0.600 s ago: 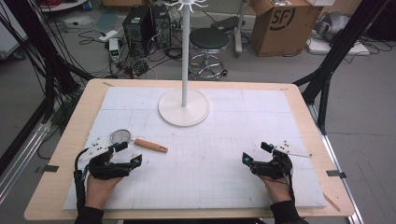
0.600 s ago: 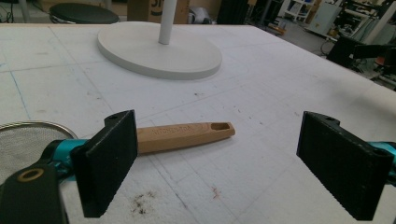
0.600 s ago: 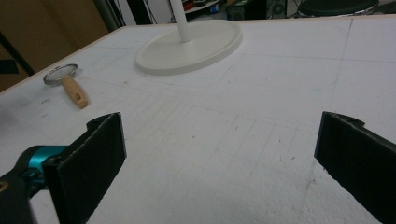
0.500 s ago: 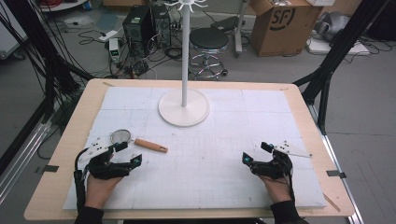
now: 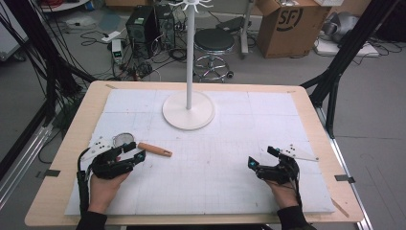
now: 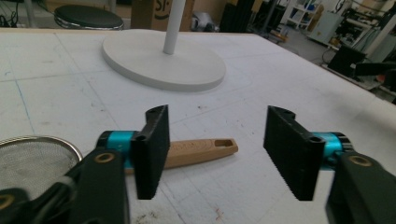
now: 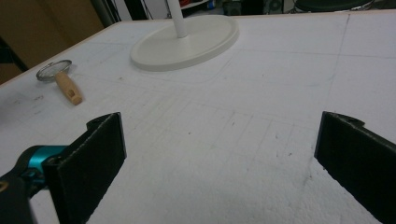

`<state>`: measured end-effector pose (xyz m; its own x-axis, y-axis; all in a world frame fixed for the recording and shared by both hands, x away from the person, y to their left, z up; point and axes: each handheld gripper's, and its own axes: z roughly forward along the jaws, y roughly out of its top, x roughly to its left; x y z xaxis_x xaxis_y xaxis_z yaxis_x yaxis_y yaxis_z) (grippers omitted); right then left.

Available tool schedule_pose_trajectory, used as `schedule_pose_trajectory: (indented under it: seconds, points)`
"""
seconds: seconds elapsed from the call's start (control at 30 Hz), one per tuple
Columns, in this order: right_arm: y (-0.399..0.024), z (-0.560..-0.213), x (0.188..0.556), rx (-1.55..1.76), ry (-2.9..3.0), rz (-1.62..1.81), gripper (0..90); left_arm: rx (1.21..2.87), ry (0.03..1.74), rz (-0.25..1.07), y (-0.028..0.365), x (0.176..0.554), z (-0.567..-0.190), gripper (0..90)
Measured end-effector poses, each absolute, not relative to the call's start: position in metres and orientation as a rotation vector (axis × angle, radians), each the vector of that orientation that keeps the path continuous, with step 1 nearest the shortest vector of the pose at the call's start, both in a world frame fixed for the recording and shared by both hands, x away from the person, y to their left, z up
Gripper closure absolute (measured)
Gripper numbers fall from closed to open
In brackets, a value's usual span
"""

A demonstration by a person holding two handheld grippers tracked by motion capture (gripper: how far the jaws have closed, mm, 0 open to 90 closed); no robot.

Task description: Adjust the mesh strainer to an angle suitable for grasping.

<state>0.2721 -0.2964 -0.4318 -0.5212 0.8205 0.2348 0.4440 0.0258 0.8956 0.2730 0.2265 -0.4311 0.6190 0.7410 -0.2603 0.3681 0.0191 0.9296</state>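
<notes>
A small mesh strainer (image 5: 125, 140) with a wooden handle (image 5: 155, 150) lies flat on the white mat at the front left. My left gripper (image 5: 136, 151) sits just on the near side of it, open, with nothing between the pads. In the left gripper view (image 6: 215, 140) the handle (image 6: 201, 150) lies on the mat just beyond the jaws, partly behind the left one, and the mesh bowl (image 6: 32, 161) is at the far left. My right gripper (image 5: 261, 157) rests open at the front right over bare mat. The right gripper view (image 7: 224, 140) has the strainer (image 7: 60, 74) far off.
A white pole stand on a round base (image 5: 187, 110) rises at the back middle of the mat (image 5: 230, 191); its base (image 6: 163, 58) (image 7: 187, 39) is in both gripper views. The wooden table edge (image 5: 72, 143) frames the mat. A stool, boxes and cables lie on the floor behind.
</notes>
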Motion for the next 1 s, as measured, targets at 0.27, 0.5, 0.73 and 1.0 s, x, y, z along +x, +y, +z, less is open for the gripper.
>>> schedule_pose_trajectory:
  seconds: [0.27, 0.5, 0.73, 1.0]
  points:
    - [-0.296, -0.432, 0.273, 1.281, 1.961, 1.490, 0.9, 1.632, 0.970, 0.373, 0.222, 0.290, -0.429, 61.9]
    - [-0.297, -0.432, 0.272, 1.285, 1.960, 1.497, 0.9, 1.652, 0.997, 0.376, 0.219, 0.303, -0.432, 74.7]
    - [-0.297, -0.432, 0.271, 1.281, 1.961, 1.499, 0.9, 1.631, 1.014, 0.401, 0.220, 0.308, -0.432, 86.2]
    - [-0.297, -0.431, 0.270, 1.271, 1.959, 1.511, 0.9, 1.667, 1.038, 0.389, 0.222, 0.323, -0.438, 89.9]
